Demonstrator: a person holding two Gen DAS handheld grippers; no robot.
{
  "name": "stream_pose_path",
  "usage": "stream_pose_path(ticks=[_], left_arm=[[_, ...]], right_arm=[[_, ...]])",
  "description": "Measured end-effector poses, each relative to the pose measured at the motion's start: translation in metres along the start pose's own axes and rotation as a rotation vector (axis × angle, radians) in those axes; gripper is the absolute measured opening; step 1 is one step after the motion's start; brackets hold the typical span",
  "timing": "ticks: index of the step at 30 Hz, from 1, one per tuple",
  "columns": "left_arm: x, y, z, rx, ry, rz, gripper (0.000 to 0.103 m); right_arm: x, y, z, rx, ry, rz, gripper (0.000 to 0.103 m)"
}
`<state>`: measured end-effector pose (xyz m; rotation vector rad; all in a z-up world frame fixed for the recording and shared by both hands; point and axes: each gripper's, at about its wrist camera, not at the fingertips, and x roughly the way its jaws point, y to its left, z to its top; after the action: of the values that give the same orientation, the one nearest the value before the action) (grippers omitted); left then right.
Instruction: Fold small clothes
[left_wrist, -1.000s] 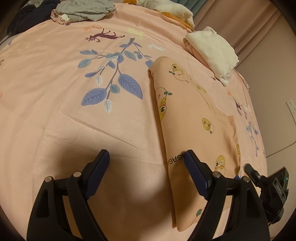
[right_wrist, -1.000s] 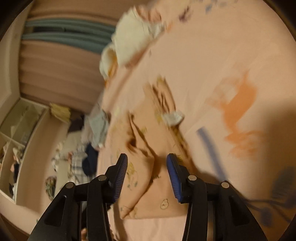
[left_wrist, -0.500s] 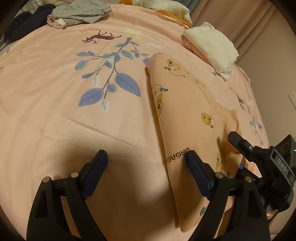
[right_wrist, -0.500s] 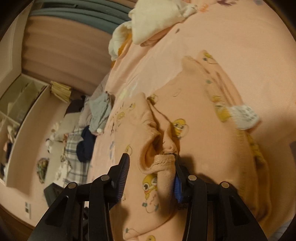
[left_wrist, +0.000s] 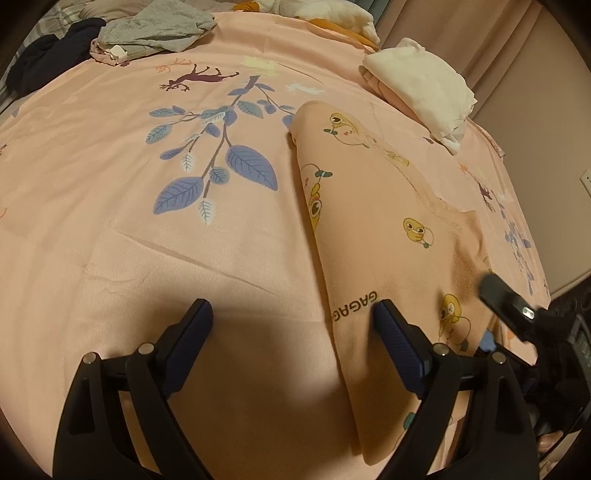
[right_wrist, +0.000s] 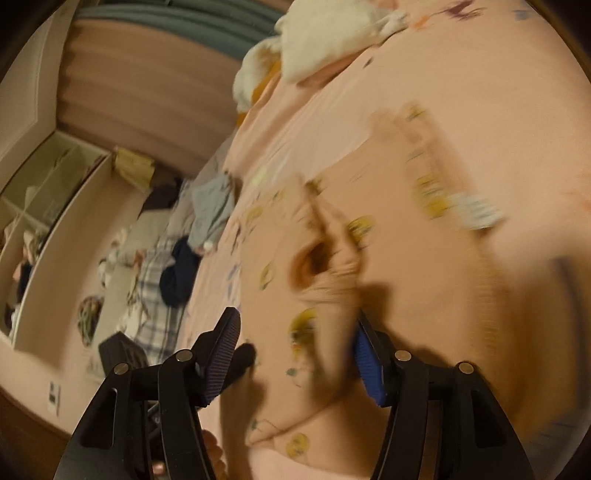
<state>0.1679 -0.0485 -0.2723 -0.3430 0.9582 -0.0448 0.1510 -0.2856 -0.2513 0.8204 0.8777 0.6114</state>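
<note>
A peach garment (left_wrist: 369, 221) printed with yellow ducks lies folded lengthwise on the pink bedsheet (left_wrist: 110, 184). My left gripper (left_wrist: 291, 310) hovers open over the garment's near left edge, one finger above the sheet and the other above the cloth, with nothing gripped. In the right wrist view, which is blurred, my right gripper (right_wrist: 295, 317) has its jaws opening. The garment's sleeve cuff (right_wrist: 332, 280) lies between them, resting against the right pad while the left pad stands apart. One black finger of the right gripper (left_wrist: 506, 302) shows at the garment's right side.
A folded cream pile (left_wrist: 421, 85) sits at the far right of the bed. A grey garment (left_wrist: 159, 26) and a dark navy one (left_wrist: 48, 55) lie at the far left. Curtains hang behind the bed, and shelves (right_wrist: 44, 184) line the wall.
The right gripper's jaws have widened and let the pinched sleeve cuff loose. Its finger has pushed further in over the garment's right side. The left gripper has hardly moved.
</note>
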Motion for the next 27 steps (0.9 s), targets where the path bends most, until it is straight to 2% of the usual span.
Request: stream_pose_path(ticks=[4,7,11,15,18,21,24,27], left_arm=[[0.001,-0.002,-0.001,0.011,0.000,0.013,0.091],[0.002,-0.002,0.000,0.018,0.006,0.010,0.092],[0.001,-0.002,-0.001,0.029,0.006,0.005,0.092],[0.001,-0.001,0.000,0.032,0.011,-0.006,0.092],[-0.001,0.003,0.000,0.014,0.017,-0.031,0.092],[-0.001,0.006,0.002,-0.008,0.022,-0.052,0.092],[-0.003,0.006,0.001,-0.021,0.020,-0.055,0.092],[-0.002,0.002,-0.001,-0.001,0.019,-0.033,0.092]], right_arm=[[0.019,0.018,0.001,-0.081,-0.028,-0.081,0.059],[0.024,0.019,0.003,-0.085,-0.037,-0.068,0.010],[0.019,-0.005,0.005,0.070,-0.063,0.052,0.009],[-0.008,0.003,0.001,0.052,-0.163,0.099,0.008],[-0.034,0.013,0.000,0.046,-0.221,0.182,0.008],[-0.051,0.017,-0.003,0.031,-0.271,0.181,0.007],[-0.065,0.006,-0.006,0.081,-0.309,0.243,0.007],[-0.077,-0.001,-0.010,0.093,-0.351,0.196,0.007]])
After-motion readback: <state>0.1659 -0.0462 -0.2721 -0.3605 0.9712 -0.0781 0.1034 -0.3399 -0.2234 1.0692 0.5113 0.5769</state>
